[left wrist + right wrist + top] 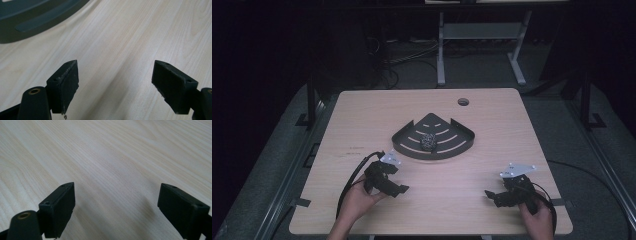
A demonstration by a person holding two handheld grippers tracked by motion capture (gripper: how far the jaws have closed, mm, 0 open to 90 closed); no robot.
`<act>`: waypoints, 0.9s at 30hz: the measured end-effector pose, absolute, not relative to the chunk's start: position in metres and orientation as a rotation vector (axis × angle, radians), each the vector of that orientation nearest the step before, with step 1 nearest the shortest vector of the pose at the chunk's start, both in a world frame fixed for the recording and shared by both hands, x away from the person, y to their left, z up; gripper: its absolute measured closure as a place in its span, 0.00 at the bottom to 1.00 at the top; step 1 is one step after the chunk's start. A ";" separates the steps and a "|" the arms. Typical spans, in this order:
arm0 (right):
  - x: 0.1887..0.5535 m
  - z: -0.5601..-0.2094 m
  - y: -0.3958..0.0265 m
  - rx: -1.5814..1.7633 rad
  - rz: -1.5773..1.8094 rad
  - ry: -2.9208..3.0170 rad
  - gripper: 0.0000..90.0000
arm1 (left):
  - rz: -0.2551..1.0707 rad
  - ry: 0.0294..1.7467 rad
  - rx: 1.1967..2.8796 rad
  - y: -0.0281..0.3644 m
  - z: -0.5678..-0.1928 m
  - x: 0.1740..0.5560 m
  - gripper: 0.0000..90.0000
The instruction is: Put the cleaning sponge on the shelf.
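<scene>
We hold the left gripper at the lower left of the high view, jaws spread with bare table between them. The right gripper sits at the lower right, also spread and gripping nothing. Above the left gripper, at mid-frame, lies a dark fan-shaped tray with a speckled ball resting in it, apart from both grippers.
</scene>
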State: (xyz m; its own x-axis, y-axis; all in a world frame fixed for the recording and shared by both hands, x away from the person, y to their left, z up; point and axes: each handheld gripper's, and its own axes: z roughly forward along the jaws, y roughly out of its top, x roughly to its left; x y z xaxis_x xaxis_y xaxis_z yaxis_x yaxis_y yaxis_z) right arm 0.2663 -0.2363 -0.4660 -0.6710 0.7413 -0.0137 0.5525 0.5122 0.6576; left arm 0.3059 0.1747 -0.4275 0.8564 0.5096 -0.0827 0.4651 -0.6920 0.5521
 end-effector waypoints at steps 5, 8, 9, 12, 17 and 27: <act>0.266 -0.465 -0.237 1.079 0.917 2.462 0.16 | 0.105 0.714 2.441 0.178 -0.430 0.299 0.23; 0.265 -0.466 -0.237 1.085 0.912 2.464 0.16 | 0.114 0.722 2.430 0.181 -0.431 0.296 0.23; 0.265 -0.466 -0.237 1.080 0.911 2.467 0.16 | 0.114 0.723 2.435 0.182 -0.432 0.295 0.23; 0.265 -0.466 -0.237 1.084 0.913 2.465 0.16 | 0.121 0.733 2.432 0.186 -0.433 0.293 0.23; 0.265 -0.466 -0.237 1.085 0.909 2.464 0.16 | 0.138 0.740 2.427 0.193 -0.431 0.289 0.23; 0.265 -0.465 -0.237 1.088 0.914 2.465 0.16 | 0.146 0.780 2.410 0.208 -0.435 0.281 0.23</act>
